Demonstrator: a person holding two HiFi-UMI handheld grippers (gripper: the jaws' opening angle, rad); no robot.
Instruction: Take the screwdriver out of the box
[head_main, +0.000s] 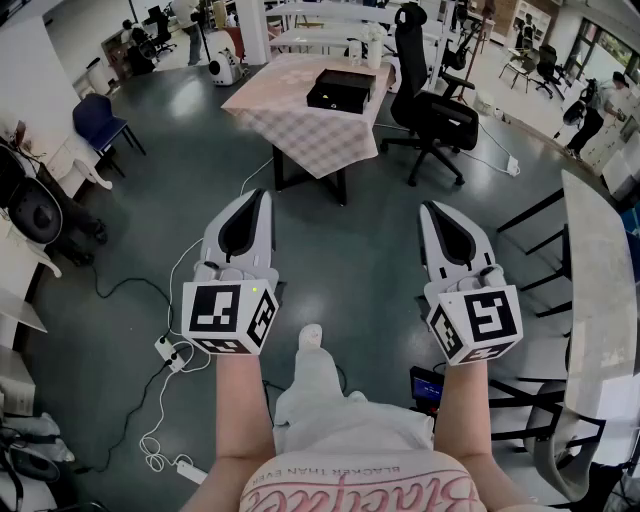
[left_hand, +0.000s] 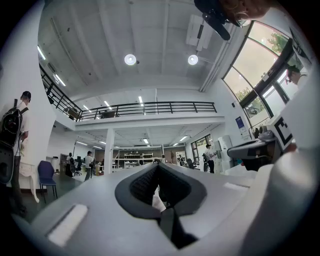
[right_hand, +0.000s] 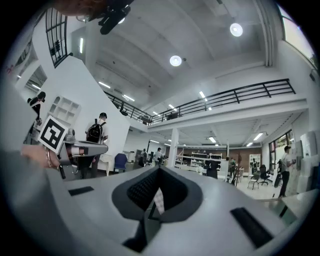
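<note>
A person stood on a dark floor holding two white grippers out level in front of them. The left gripper (head_main: 257, 193) and the right gripper (head_main: 431, 206) each had their jaws pressed together with nothing between them. Well ahead of both stood a table (head_main: 300, 125) draped in a pale checked cloth. On it lay the box (head_main: 340, 90), black, low and rectangular. The screwdriver could not be made out from there. A black office chair (head_main: 432, 112) stood just right of the table.
</note>
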